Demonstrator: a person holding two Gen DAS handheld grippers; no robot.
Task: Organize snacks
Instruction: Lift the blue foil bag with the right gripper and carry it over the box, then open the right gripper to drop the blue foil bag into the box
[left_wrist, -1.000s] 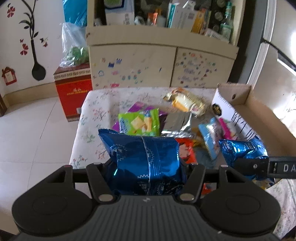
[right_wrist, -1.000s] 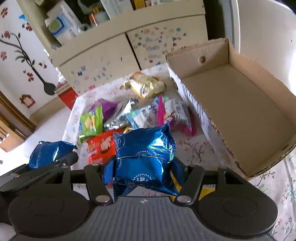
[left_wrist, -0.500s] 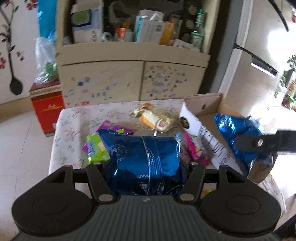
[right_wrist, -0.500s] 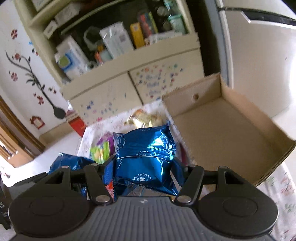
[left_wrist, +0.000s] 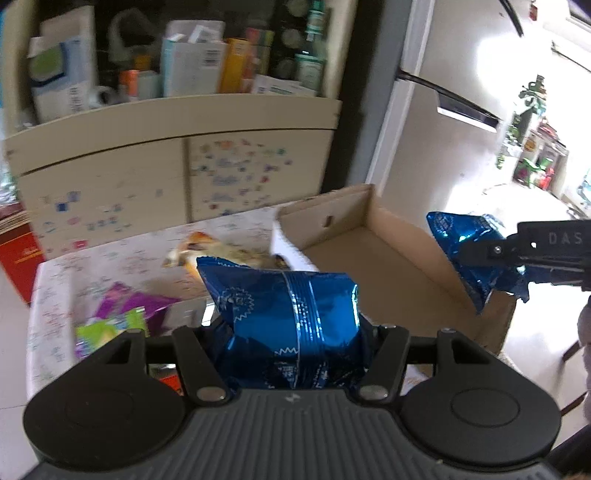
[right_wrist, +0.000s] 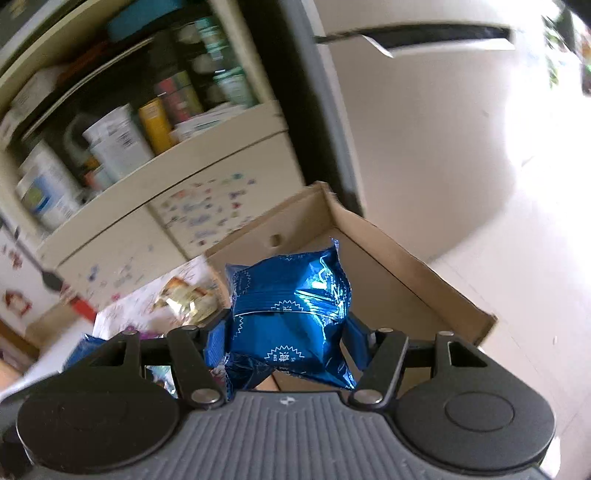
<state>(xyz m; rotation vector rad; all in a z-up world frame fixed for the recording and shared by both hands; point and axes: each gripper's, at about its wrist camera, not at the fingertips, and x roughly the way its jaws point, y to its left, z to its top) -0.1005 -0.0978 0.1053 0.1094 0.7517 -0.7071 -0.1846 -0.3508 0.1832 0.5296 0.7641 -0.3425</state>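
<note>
My left gripper (left_wrist: 291, 343) is shut on a blue foil snack bag (left_wrist: 284, 314), held above the table's near edge beside the open cardboard box (left_wrist: 369, 266). My right gripper (right_wrist: 288, 347) is shut on a second blue foil snack bag (right_wrist: 291, 317) and holds it over the box (right_wrist: 406, 280); from the left wrist view that bag (left_wrist: 469, 251) hangs above the box's right wall. Loose snacks remain on the table: a gold pack (left_wrist: 221, 251), a purple pack (left_wrist: 133, 302) and a green pack (left_wrist: 103, 332).
The floral-cloth table (left_wrist: 92, 266) stands before a cream cabinet (left_wrist: 184, 173) with cluttered shelves. A red carton (left_wrist: 18, 258) is on the floor at left. A white fridge (right_wrist: 424, 129) stands behind the box.
Both grippers swung right and lifted with their blue bags. The right one has moved from above the snack pile to over the box.
</note>
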